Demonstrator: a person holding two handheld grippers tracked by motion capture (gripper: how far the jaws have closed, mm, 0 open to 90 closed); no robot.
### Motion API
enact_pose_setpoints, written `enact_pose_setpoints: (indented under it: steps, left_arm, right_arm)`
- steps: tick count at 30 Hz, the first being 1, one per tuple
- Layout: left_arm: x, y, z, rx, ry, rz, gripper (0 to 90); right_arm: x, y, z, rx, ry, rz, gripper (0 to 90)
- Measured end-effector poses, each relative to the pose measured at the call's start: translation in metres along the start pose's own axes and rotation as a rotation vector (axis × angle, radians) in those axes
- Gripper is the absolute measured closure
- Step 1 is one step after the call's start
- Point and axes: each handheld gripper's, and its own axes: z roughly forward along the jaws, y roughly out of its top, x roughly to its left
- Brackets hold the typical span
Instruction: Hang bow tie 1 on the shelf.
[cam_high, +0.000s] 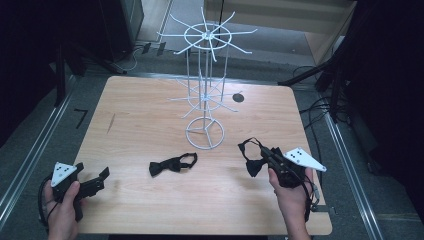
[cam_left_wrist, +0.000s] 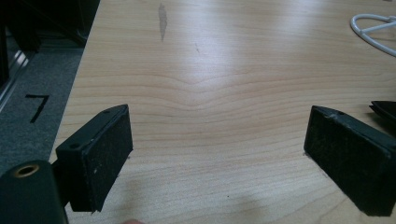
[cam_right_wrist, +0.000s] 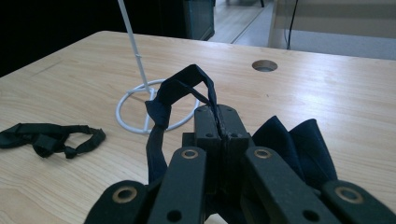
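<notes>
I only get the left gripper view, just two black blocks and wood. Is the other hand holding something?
Observer: Yes. The right gripper is shut on the strap of a dark bow tie.
Operator: Is there only one bow tie?
Observer: No, a second bow tie lies flat on the table, near the middle of its front half.
Operator: What's that white curvy thing in my corner?
Observer: It's the ring base of a white wire rack with spokes sticking out at two levels; nothing hangs on them.
Operator: Is my gripper near any tie?
Observer: The left gripper is open at the table's front left corner, apart from both.
</notes>
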Motion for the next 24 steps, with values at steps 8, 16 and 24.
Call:
enact_pose_setpoints:
  steps: [8, 16, 24]
  left_arm:
    - [0.000, 0.000, 0.000, -0.001, -0.002, 0.002, 8.3]
    - [-0.001, 0.000, 0.000, -0.002, -0.003, 0.004, 8.3]
    - [-0.001, 0.000, 0.000, -0.001, -0.003, 0.007, 8.3]
  right_arm:
    - [0.006, 0.010, 0.002, -0.013, 0.014, -0.009, 89.5]
    - [0.011, 0.022, 0.002, -0.030, 0.024, -0.022, 89.5]
    - [0.015, 0.033, 0.003, -0.049, 0.030, -0.032, 89.5]
